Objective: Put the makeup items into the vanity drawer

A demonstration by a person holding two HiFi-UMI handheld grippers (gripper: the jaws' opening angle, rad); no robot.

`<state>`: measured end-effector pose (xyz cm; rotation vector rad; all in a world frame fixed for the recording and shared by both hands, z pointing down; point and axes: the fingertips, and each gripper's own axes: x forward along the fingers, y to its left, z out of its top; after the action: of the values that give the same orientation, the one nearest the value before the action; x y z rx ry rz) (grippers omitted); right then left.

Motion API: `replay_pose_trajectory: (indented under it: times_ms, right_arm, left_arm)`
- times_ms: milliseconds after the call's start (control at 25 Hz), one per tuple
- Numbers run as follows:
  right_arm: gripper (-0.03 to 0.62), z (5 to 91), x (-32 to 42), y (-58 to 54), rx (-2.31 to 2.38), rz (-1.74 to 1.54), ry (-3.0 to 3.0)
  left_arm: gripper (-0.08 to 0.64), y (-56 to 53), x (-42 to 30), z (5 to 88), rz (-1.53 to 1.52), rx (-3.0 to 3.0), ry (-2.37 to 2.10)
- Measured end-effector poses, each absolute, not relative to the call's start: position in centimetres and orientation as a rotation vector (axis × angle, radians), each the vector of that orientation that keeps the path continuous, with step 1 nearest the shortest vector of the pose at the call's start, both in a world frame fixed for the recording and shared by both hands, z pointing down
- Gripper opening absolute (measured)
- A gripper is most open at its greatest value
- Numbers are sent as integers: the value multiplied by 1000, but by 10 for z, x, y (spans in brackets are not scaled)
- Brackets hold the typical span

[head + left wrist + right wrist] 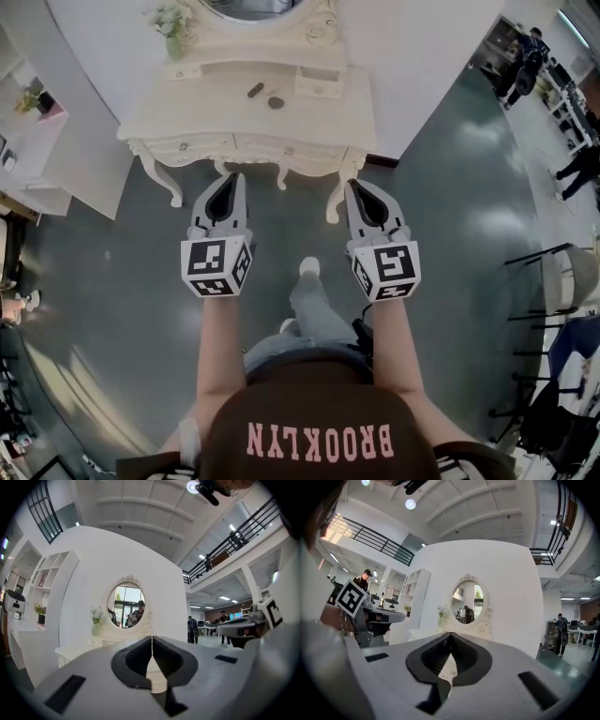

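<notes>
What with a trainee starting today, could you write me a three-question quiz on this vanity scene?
1. True or false: the left gripper is holding a makeup item.
2. How many small dark items lie on the vanity top? A) one B) two C) four
3. Fill in: the right gripper has its jaws ____.

Key: 1 false, because its jaws are shut on nothing; 2 B; 3 shut.

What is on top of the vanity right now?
A long dark item and a round dark item lie apart near the back of the vanity. A flower vase stands at its back left. The drawers are shut, so their contents cannot be seen.
</notes>
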<state>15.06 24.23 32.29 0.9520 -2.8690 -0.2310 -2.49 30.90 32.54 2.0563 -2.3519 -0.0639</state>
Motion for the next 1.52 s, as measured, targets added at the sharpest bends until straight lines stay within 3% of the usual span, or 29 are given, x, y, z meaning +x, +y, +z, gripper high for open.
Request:
replay_pose_trajectory:
  times_ms: [1120, 1520]
  right_arm:
    - [-2, 333, 19, -75, 1005, -111, -2884]
    - [-2, 337, -3, -130, 1005, -104, -2860]
  left_arm:
    - [6, 16, -172, 351, 82, 1986, -2351]
    - [8, -33, -217, 359, 72, 1913, -2360]
